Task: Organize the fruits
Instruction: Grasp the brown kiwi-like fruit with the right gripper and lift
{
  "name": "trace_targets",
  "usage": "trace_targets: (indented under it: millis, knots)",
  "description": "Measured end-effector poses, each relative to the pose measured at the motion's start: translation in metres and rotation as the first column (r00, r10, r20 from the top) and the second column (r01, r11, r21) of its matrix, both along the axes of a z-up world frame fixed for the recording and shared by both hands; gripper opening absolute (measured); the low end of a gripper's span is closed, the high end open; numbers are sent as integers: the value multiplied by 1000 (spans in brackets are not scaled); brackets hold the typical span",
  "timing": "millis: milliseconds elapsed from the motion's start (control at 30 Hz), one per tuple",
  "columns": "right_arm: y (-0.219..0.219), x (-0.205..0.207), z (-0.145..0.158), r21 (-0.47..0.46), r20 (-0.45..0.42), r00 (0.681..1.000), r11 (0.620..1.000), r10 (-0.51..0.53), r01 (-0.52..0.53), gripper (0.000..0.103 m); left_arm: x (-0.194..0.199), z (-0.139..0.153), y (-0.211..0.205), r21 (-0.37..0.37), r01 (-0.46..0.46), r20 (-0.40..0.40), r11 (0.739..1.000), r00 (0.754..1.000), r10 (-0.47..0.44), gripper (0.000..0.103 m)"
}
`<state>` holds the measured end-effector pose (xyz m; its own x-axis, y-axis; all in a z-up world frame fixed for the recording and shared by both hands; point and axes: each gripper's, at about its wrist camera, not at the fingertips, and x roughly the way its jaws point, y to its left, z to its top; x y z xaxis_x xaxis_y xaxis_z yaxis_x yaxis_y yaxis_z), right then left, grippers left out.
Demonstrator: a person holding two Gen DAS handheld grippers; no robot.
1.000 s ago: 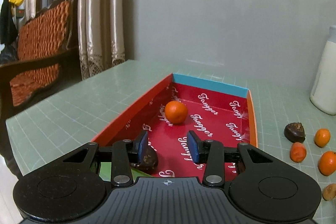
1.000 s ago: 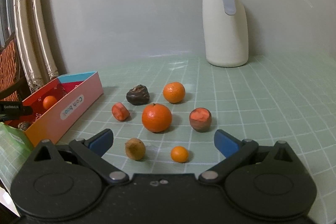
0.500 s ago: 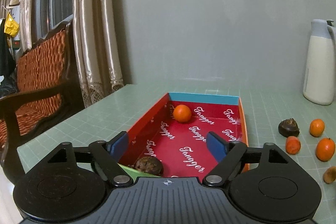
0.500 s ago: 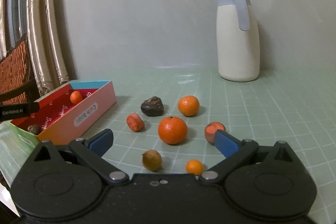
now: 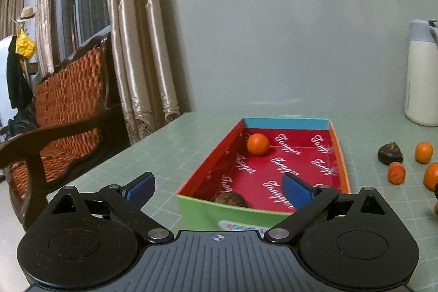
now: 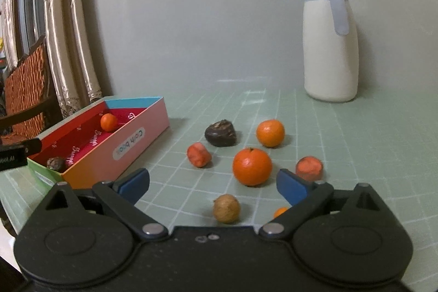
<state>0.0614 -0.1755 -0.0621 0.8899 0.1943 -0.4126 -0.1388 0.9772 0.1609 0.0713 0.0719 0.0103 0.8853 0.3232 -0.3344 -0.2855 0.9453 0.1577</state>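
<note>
Green gridded tabletop (image 6: 356,155) carries a red-lined box (image 5: 340,155) holding one small orange (image 5: 258,144) at its far end and a dark fruit (image 5: 231,200) at its near end. Right of the box, loose fruit lies scattered. Both the left tool (image 5: 219,188) and right tool (image 6: 213,182) gape wide, holding nothing. A big orange (image 6: 251,167) sits just ahead of the right tool, so that hand looks nearer for the next pick.

The right gripper (image 6: 213,184) hangs spread wide over the green desk (image 6: 369,144), nothing between its blue pads. Ahead lie a large orange (image 6: 252,167), a brown nut (image 6: 226,208) and a dark fruit (image 6: 220,133). The box (image 6: 137,140) at left holds a small orange (image 6: 108,122).
</note>
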Motion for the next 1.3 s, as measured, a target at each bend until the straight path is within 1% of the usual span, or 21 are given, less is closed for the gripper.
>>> trace_targets:
  millis: [33,67,100,133,167,200,300,400,533,600,667,867,1067,1167,1233,1300]
  knots:
    - [1,2,-1,7,-13,1000,1000,0,0,98,-1,0,2,-3,-3,-3,1000,1000,3,98]
    - [1,3,-2,14,-23,1000,1000,4,-4,93,-2,-1,5,-8,-7,-7,1000,1000,7,98]
    - [2,5,-3,19,-33,999,1000,9,-9,84,-2,-1,8,-12,-12,-11,1000,1000,12,99]
    - [3,6,-4,17,-42,999,1000,14,-13,79,-3,-2,11,-16,-18,-16,1000,1000,18,99]
    - [4,7,-5,12,-51,999,1000,18,-17,72,-3,-2,13,-19,-23,-18,1000,1000,23,99]
    - [6,9,-6,10,-61,998,1000,23,-22,70,-4,-3,15,-20,-29,-19,999,999,28,99]
    - [10,12,-9,-7,-86,996,1000,15,-15,70,-5,-4,19,-13,-44,-21,999,999,44,99]
    - [12,14,-11,-26,-92,996,1000,-3,1,69,-8,-6,24,-5,-57,-23,998,998,57,99]
    - [14,18,-14,-37,-116,993,999,-12,7,65,-11,-7,31,0,-77,-27,997,997,77,99]
    - [14,20,-16,-42,-129,992,999,-13,8,61,-11,-7,36,-1,-87,-30,996,996,87,100]
    - [15,22,-18,-43,-138,990,999,-14,8,59,-13,-8,40,-6,-97,-33,995,995,97,100]
    - [15,22,-19,-46,-140,990,999,-20,14,59,-17,-9,49,-6,-121,-31,993,992,121,100]
    - [17,21,-20,-74,-132,991,997,-16,6,58,-21,-9,55,-6,-127,-28,992,992,127,100]
    - [17,20,-21,-77,-127,992,997,-19,9,56,-22,-9,56,-8,-128,-26,992,991,128,101]
    - [17,19,-21,-84,-122,992,996,-25,15,49,-22,-9,57,-10,-128,-25,992,992,127,101]
    - [15,19,-21,-83,-116,993,996,-32,23,30,-22,-8,57,-15,-128,-23,992,992,127,101]
